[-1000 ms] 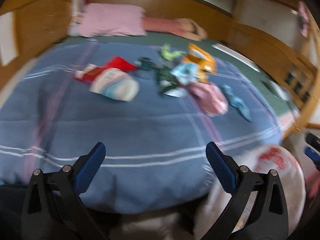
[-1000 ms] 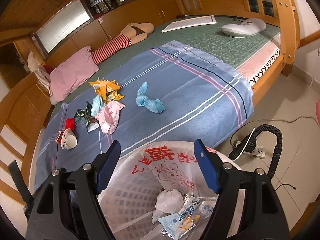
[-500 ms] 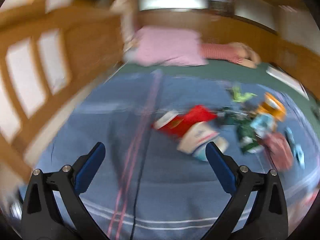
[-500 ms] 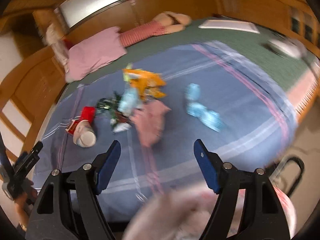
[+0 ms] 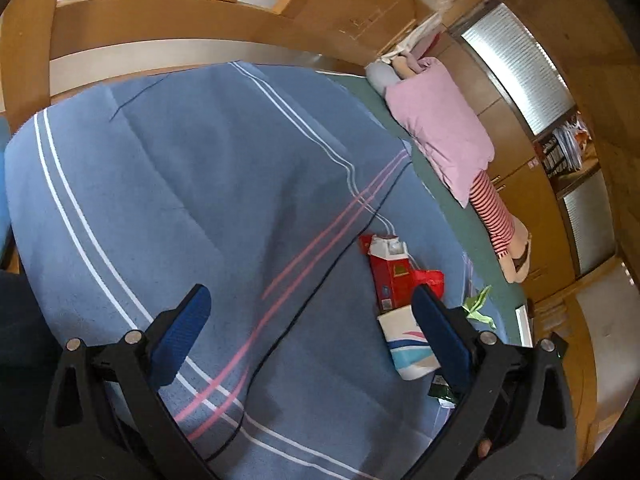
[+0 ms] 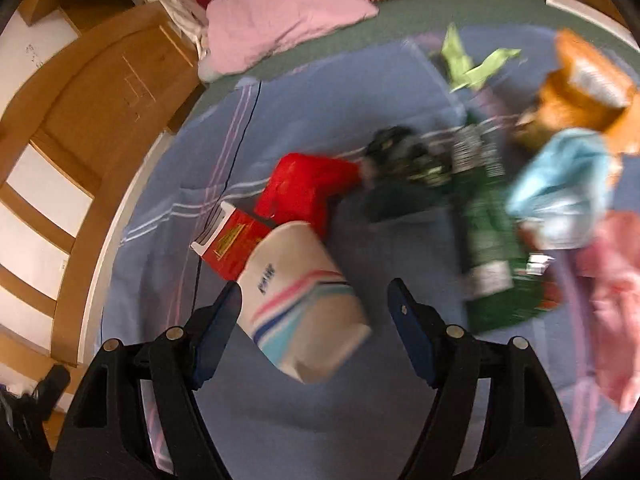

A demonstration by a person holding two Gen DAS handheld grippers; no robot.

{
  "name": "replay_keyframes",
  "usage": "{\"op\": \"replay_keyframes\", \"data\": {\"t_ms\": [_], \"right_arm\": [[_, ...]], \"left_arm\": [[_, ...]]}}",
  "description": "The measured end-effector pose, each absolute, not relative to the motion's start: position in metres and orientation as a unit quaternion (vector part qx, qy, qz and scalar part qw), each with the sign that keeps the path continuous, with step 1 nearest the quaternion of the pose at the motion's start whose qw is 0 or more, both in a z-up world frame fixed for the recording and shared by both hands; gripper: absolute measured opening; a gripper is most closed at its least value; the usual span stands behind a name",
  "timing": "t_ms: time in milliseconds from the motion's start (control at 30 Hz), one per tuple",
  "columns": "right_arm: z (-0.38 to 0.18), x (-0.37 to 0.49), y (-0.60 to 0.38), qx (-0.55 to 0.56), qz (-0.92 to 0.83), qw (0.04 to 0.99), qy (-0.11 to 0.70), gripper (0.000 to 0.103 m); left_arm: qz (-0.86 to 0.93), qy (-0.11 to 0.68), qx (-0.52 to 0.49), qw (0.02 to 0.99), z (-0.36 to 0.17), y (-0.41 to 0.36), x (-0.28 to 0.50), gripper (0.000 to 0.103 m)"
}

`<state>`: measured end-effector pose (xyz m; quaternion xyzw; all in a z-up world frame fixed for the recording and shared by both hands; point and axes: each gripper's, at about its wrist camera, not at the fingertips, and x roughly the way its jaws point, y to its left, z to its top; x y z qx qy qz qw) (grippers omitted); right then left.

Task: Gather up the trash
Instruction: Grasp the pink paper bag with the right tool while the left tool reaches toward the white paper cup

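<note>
Right wrist view now looks down on the trash pile on the blue striped bedspread (image 6: 320, 432), where a second ago it looked into a white basket lined with a printed bag; the basket is gone from view. The right gripper (image 6: 314, 312) has its jaws apart, having just closed a little, and the white paper cup (image 6: 304, 304) with pink and blue stripes lies on its side between them, close to the left finger, not visibly pinched. Behind the cup sit a red carton (image 6: 234, 244), a crumpled red wrapper (image 6: 308, 188), a glossy green bag (image 6: 486, 236), a light-blue wrapper (image 6: 568, 176), an orange bag (image 6: 584, 92) and a pink wrapper (image 6: 616, 284), all blurred.

Left wrist view has rolled sideways and now shows the bed's wooden side rail (image 5: 160, 20), which the right view shows only at its left edge. The left gripper (image 5: 308, 332) is spread wide and empty over the bedspread, beside the cup (image 5: 406, 340) and carton (image 5: 390, 276). A soft pink pillow (image 5: 440, 128) lies at the head of the bed.
</note>
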<state>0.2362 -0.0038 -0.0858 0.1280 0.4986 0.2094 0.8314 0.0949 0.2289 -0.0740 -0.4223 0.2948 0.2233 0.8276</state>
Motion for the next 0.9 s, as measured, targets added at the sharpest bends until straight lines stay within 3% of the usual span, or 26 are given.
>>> {"op": "replay_keyframes", "data": {"t_ms": [100,200,433,467,533,600,700,833,867,900], "right_arm": [[-0.088,0.232,0.017,0.076,0.224,0.824,0.515,0.041],[-0.081,0.213,0.011,0.086,0.245,0.820,0.510,0.035],[-0.088,0.165,-0.018,0.121,0.294,0.765,0.561,0.037],[-0.086,0.162,-0.021,0.113,0.295,0.767,0.558,0.040],[-0.071,0.159,-0.037,0.092,0.269,0.802,0.525,0.059],[-0.046,0.160,-0.071,0.073,0.183,0.870,0.451,0.072],[-0.034,0.177,-0.110,0.030,0.030,0.911,0.411,0.073],[-0.062,0.207,-0.151,0.072,-0.028,0.881,0.467,0.070],[-0.067,0.208,-0.159,0.089,-0.028,0.875,0.475,0.065],[-0.074,0.210,-0.167,0.116,-0.018,0.867,0.484,0.046]], "left_arm": [[0.228,0.293,-0.418,0.829,-0.073,0.231,0.093,0.100],[0.226,0.298,-0.420,0.827,-0.074,0.228,0.090,0.100],[0.226,0.310,-0.424,0.820,-0.080,0.228,0.095,0.100],[0.224,0.314,-0.422,0.821,-0.080,0.227,0.096,0.100],[0.217,0.325,-0.415,0.822,-0.082,0.224,0.100,0.100],[0.204,0.347,-0.407,0.820,-0.086,0.219,0.107,0.100],[0.173,0.382,-0.406,0.812,-0.096,0.210,0.117,0.100],[0.131,0.409,-0.408,0.806,-0.105,0.200,0.126,0.100],[0.127,0.414,-0.405,0.805,-0.106,0.198,0.127,0.100],[0.125,0.419,-0.398,0.806,-0.107,0.195,0.129,0.100]]}}
